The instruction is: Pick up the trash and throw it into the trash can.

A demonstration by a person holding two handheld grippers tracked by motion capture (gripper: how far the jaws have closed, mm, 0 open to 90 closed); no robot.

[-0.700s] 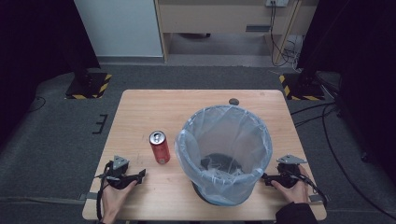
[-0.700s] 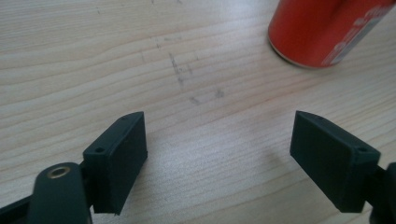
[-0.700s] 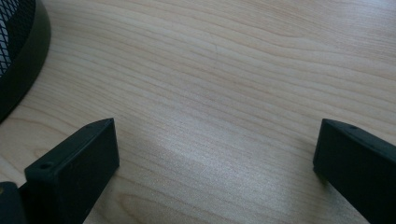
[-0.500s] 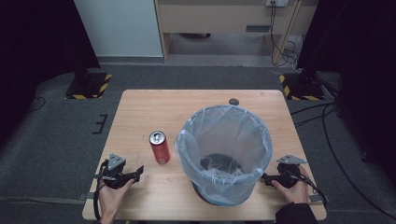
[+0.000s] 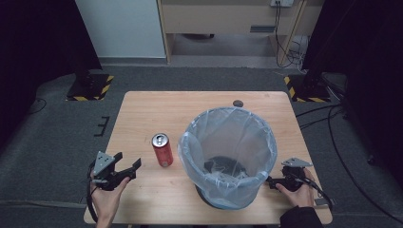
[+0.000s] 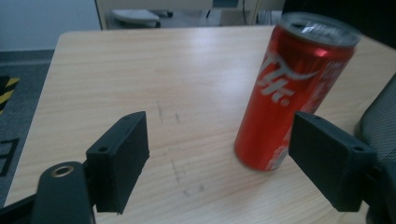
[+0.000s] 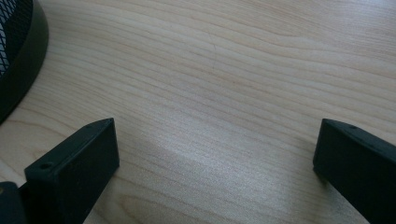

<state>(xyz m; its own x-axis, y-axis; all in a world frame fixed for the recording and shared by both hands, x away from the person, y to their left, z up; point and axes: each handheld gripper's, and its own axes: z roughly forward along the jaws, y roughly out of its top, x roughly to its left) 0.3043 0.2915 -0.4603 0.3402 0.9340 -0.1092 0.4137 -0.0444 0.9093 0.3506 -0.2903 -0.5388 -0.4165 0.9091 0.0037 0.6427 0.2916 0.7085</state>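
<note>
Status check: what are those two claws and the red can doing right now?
Left claw open, aimed at can, not touching. Right claw open, beside bin. Can upright. Nothing between.

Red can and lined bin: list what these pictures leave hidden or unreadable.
- Red can: in the left gripper view the right finger covers its lower right side, and the lettering there is blurred.
- Bin: in the high view the near wall hides the near part of its floor; the dark contents under the liner cannot be identified.
- Bin base: cut off by the left edge of the right gripper view.
</note>
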